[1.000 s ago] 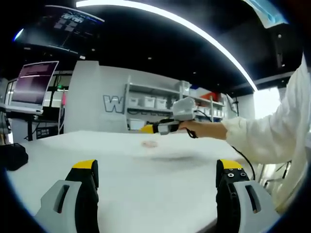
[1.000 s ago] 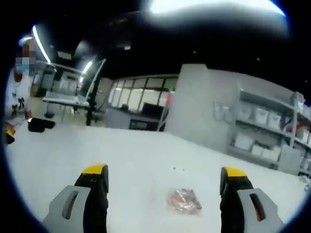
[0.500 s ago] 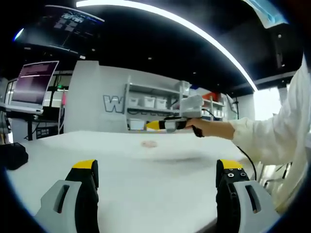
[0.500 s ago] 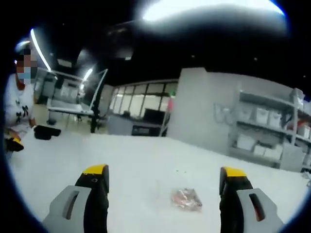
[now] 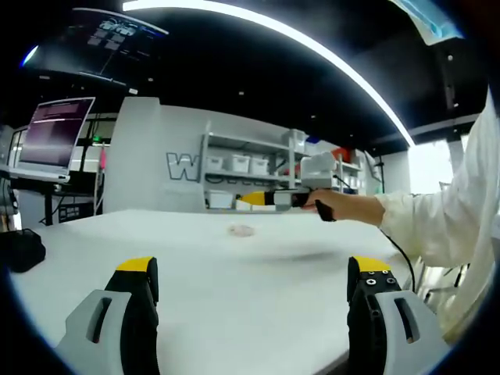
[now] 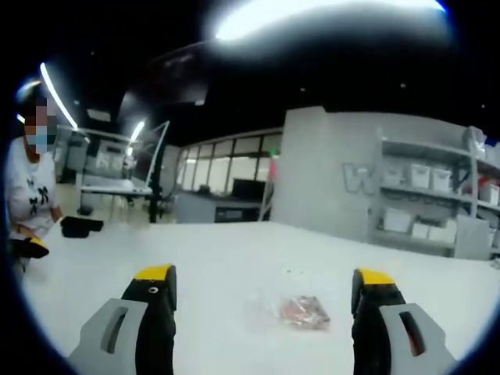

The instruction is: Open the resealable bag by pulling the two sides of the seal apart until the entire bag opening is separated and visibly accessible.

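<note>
The small clear resealable bag (image 6: 303,311) with reddish contents lies flat on the white table (image 6: 219,266), a short way ahead of my right gripper (image 6: 263,275) and right of its centre line. That gripper is open with nothing between its jaws. In the left gripper view the bag (image 5: 241,230) is a small pale patch far across the table. My left gripper (image 5: 251,269) hovers open and empty over the near table edge. The right gripper (image 5: 285,197) comes in from the right, held by a hand (image 5: 348,208) in a white sleeve, above and just right of the bag.
A black object (image 5: 19,250) sits at the table's left edge, also seen as a black object (image 6: 82,226). A person (image 6: 31,195) in white stands at the left. Shelves with white bins (image 5: 242,166) and a monitor (image 5: 55,141) stand behind the table.
The right gripper has moved a little to the right in the left gripper view. The right gripper view has tilted up and levelled; the bag lies still. The left gripper has not moved.
</note>
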Demonstrator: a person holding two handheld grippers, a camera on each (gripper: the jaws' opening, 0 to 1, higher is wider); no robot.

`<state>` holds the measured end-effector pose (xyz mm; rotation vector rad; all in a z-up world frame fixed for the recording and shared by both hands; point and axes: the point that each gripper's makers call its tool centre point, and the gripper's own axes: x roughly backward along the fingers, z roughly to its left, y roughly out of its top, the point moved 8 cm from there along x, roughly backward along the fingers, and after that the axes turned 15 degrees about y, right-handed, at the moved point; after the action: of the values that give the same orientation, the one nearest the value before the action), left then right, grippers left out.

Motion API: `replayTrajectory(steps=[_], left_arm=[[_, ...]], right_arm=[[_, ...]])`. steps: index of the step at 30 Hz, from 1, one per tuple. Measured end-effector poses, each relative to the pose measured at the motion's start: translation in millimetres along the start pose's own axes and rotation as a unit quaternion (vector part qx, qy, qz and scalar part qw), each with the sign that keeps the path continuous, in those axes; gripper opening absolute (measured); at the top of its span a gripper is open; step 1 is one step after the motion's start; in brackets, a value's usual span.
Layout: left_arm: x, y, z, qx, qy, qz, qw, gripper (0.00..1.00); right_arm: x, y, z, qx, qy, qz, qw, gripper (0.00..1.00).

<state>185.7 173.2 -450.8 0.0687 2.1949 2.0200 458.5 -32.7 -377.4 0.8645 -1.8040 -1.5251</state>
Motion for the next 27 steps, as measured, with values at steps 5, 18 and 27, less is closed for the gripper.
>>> replayTrajectory(steps=[5,18,27], left_arm=[[-0.8,-0.9,-1.6,0.000,-0.002,0.002,1.0000,0.99],[-1.8,-0.2,-1.2,0.001,-0.002,0.002,1.0000,0.99],[-2.9,0.4,-3.3,0.001,-0.006,0.001,1.0000,0.99]], right_arm=[[7.2,1.3,2.3,-0.001,0.002,-0.003,1.0000,0.94],[24.1,-2.3,10.0,-0.009,0.002,-0.008,0.9999,0.93],[35.8,-3.2,15.1,-0.004,0.000,-0.009,0.9999,0.92]])
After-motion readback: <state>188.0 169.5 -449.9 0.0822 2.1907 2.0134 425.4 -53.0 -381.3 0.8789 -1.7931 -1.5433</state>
